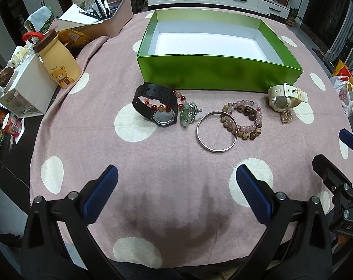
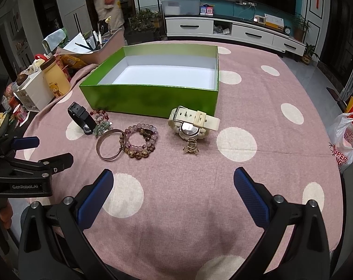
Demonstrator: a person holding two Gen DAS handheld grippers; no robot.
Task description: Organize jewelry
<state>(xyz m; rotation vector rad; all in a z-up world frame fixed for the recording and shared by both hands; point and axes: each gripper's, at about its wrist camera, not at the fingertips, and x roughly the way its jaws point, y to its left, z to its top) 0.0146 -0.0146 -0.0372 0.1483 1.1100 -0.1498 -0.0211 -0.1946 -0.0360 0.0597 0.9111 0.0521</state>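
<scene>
An empty green box [image 1: 218,73] [image 2: 150,98] with a white inside stands on the pink dotted tablecloth. In front of it lie a black watch [image 1: 156,105] [image 2: 82,116], a red bead bracelet [image 1: 176,96], a green bead piece [image 1: 188,115] [image 2: 103,126], a silver bangle [image 1: 216,130] [image 2: 110,144], brown and pink bead bracelets [image 1: 245,121] [image 2: 141,143], a cream watch [image 1: 285,96] [image 2: 192,122] and a gold charm [image 1: 286,116] [image 2: 191,148]. My left gripper [image 1: 176,179] and right gripper [image 2: 173,182] are open and empty, held near the table's front edge.
At the left stand a yellow bear bottle [image 1: 60,63] [image 2: 56,79], a white box [image 1: 27,88] and a pink organiser with pens [image 1: 106,18]. A plastic bag [image 2: 346,140] hangs off the right side. A TV cabinet [image 2: 234,32] is behind.
</scene>
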